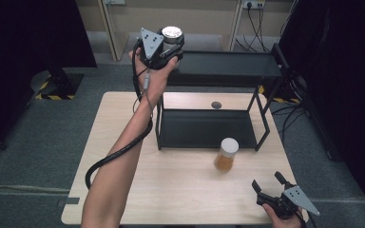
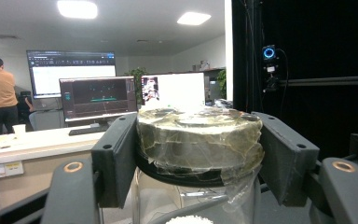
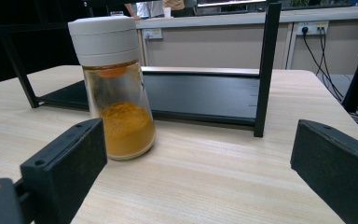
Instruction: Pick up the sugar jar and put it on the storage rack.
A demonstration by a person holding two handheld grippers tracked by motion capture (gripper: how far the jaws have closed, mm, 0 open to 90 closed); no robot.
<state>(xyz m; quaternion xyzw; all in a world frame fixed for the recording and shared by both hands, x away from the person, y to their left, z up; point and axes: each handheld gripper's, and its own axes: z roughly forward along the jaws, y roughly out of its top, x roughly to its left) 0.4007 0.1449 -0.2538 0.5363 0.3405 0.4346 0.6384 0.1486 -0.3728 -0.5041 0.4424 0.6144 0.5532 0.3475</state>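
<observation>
Two black jaws of the left gripper (image 2: 200, 154) are pressing on opposite sides of a clear jar (image 2: 199, 140), clamping it just at its tape-wrapped lid, so the jar is sitting squarely between them with its glass body hanging below the pads. In the high view the left gripper (image 1: 164, 47) is being held up in the air at the far left, above the left end of the black shelf rack (image 1: 209, 128), with the jar's pale lid (image 1: 172, 32) facing upward and its cable trailing down along the forearm.

Nearer, at the right corner of the surface (image 1: 123, 142), the right gripper (image 1: 269, 182) is resting low with its jaws standing wide apart and nothing between them. Ahead of those jaws a spice jar (image 3: 114, 88) with a white cap and orange powder is standing upright on the wood, lying beyond the left jaw rather than between the two, and apart from both pads. In the high view this spice jar (image 1: 226, 154) is standing just in front of the rack's lower shelf, near its right end, between the rack and the right gripper.
</observation>
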